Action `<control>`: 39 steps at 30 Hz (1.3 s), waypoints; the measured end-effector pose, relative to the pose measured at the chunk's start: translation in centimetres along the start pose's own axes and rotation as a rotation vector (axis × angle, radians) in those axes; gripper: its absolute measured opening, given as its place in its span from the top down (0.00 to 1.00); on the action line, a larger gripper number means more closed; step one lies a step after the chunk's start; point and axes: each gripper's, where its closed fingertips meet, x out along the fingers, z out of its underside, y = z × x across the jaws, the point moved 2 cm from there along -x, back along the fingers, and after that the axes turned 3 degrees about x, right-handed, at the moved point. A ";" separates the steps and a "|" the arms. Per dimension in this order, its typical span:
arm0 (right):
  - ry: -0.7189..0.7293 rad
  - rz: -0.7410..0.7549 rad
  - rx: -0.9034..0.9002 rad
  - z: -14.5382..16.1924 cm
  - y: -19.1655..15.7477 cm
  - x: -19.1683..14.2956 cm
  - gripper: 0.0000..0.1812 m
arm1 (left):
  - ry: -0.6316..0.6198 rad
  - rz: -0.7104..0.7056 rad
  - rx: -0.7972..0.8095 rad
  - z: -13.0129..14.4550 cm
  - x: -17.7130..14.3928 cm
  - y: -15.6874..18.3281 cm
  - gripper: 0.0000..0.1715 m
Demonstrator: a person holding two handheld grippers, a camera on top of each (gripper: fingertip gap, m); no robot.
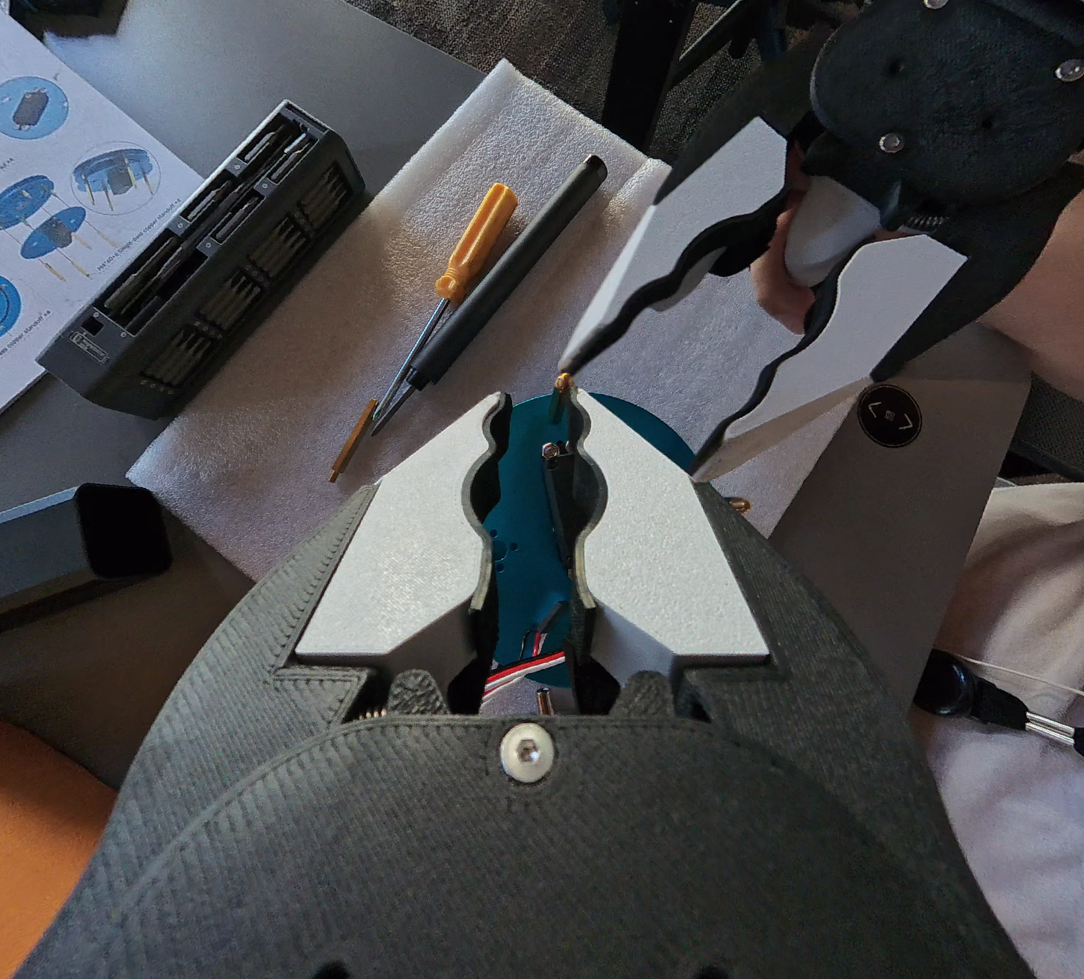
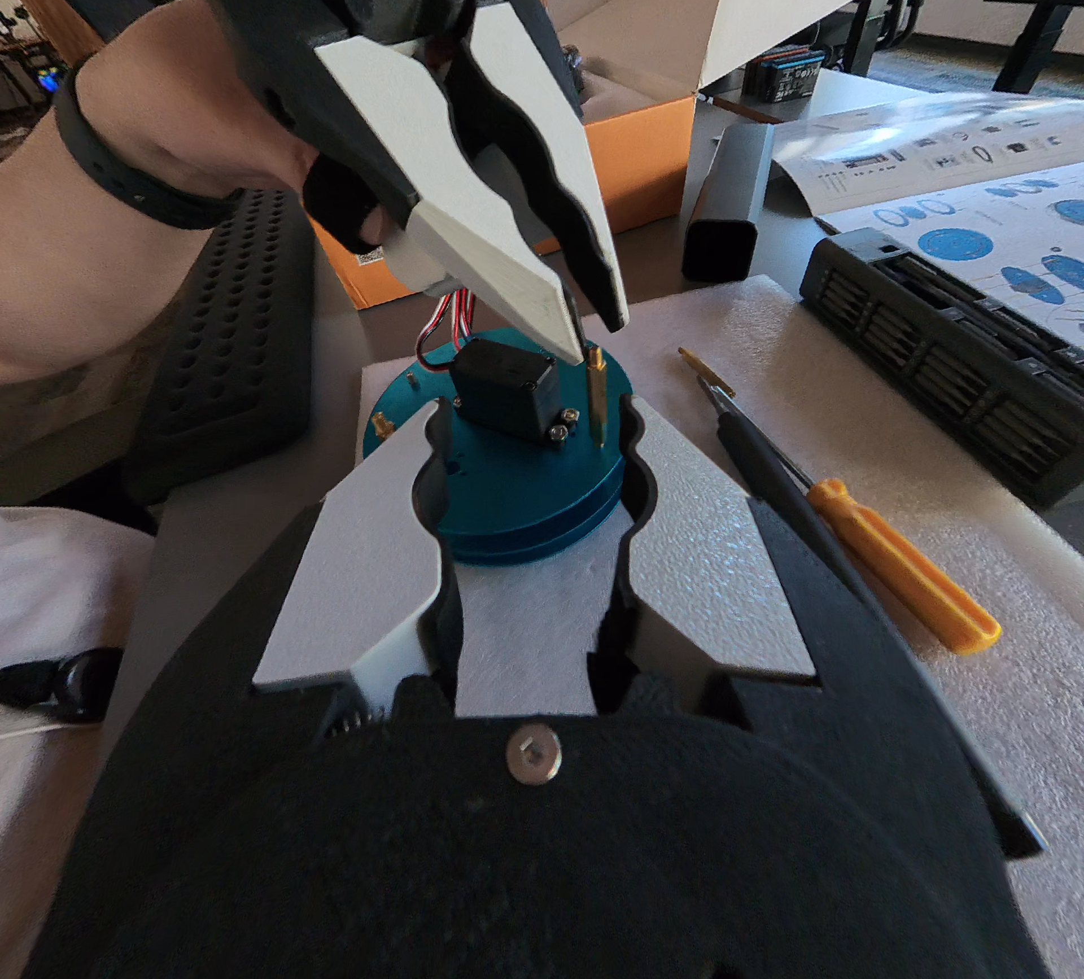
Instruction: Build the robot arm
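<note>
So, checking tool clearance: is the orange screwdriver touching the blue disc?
Apart. The right wrist view shows bare white foam between the orange screwdriver and the blue disc.

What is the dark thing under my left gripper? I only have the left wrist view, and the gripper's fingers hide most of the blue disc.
Observer: It is a small black box standing on top of the blue disc.
Operator: Is it fastened down?
Observer: Two silver screws show at its near foot, next to the upright brass post.
Operator: Is there anything off to the side that I can't see?
Observer: Yes. In the right wrist view, a black block full of holes lies to the left of the disc, below the person's forearm.
</note>
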 end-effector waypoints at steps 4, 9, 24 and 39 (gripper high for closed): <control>-0.040 -0.036 -0.010 0.5 -0.5 1.0 0.66 | 0.001 -0.007 0.000 -0.1 -0.1 -0.1 0.90; -0.029 -0.006 -0.007 0.4 -0.9 -0.4 0.67 | -0.008 -0.019 0.001 0.2 0.0 -0.4 0.90; 0.025 -0.085 0.078 -0.5 -0.8 -0.5 0.67 | -0.082 -0.081 0.084 1.1 0.4 -1.0 0.84; 0.050 -0.064 0.099 -0.7 -0.1 -0.8 0.65 | -0.073 -0.045 0.082 0.9 0.1 -0.6 0.82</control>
